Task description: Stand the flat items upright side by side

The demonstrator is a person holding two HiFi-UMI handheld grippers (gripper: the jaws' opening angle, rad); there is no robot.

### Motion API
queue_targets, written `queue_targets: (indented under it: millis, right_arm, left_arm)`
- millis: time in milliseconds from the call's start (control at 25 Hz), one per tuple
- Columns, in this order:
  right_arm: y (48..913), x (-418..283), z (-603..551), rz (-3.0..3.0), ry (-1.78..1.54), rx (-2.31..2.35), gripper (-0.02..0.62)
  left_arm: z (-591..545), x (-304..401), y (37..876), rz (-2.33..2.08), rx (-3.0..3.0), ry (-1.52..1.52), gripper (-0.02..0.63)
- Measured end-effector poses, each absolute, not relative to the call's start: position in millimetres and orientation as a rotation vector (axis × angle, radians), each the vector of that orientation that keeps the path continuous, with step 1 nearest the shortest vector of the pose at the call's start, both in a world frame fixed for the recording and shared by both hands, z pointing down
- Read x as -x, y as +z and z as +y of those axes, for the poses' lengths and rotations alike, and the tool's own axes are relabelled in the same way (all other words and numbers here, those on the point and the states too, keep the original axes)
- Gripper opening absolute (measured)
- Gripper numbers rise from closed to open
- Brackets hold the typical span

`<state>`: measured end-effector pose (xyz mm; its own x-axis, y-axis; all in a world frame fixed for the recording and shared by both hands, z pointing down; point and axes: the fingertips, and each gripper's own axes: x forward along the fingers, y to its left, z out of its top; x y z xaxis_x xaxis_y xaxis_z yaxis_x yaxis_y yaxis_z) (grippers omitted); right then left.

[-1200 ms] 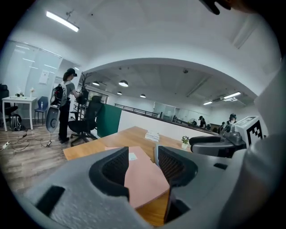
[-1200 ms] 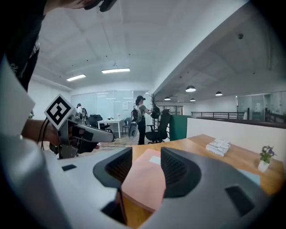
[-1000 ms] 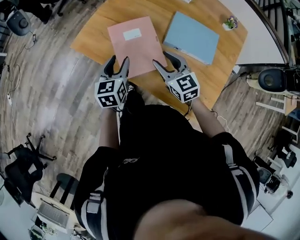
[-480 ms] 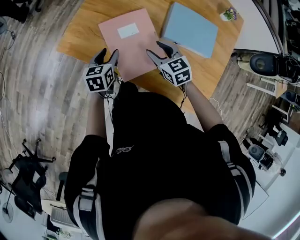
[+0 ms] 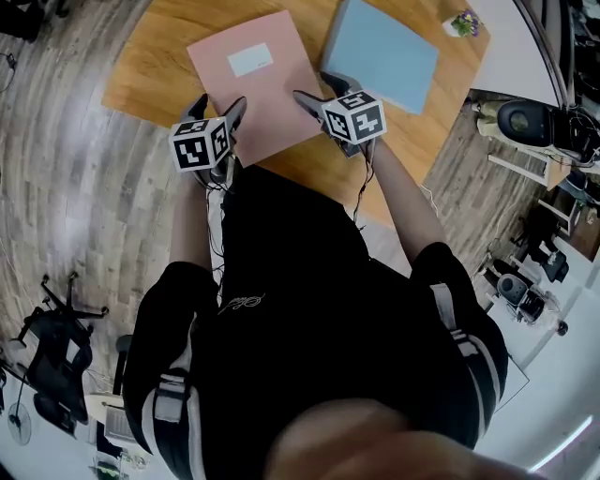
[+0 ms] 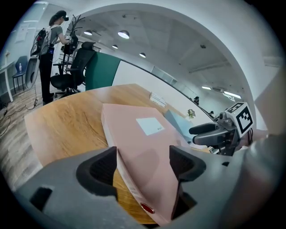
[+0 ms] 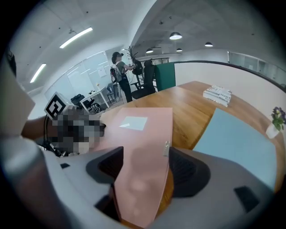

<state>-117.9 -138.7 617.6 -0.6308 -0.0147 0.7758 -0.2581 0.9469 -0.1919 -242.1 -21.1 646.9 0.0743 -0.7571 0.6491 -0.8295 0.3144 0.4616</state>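
A pink folder (image 5: 258, 84) with a white label lies flat on the wooden table (image 5: 159, 56). To its right, also flat, is a blue folder (image 5: 380, 54). My left gripper (image 5: 220, 105) is at the pink folder's near left corner and my right gripper (image 5: 316, 86) at its near right corner. In the left gripper view the pink folder (image 6: 138, 134) runs between the jaws of the left gripper (image 6: 143, 154). In the right gripper view the pink folder (image 7: 143, 129) lies between the jaws of the right gripper (image 7: 145, 156). Both pairs of jaws have just been opening and do not press on it.
A small potted plant (image 5: 462, 22) stands at the table's far right corner, and a white stack (image 7: 217, 94) lies at the far edge. Office chairs (image 6: 73, 67) and a standing person (image 6: 51, 44) are beyond the table. The table's near edge is just under the grippers.
Both grippers have sunk and tipped down to the pink folder's near corners. Their jaws stand wider than before, each now straddling a corner of the folder.
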Motion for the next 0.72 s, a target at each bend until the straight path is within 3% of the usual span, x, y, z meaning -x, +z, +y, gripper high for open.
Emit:
queue_targets:
  millis: [440, 720]
  right_arm:
    - [655.9, 161.1, -171.8, -2.06, 0.399, -0.167, 0.391]
    - [670.2, 167.5, -174.8, -2.008, 0.452, -0.113, 0.375]
  left_arm:
    - [-35.7, 259.9, 666.7, -1.615, -1.34, 0.052, 0.411]
    - [-39.3, 265.9, 675.4, -1.642, -1.292, 0.162, 0.383]
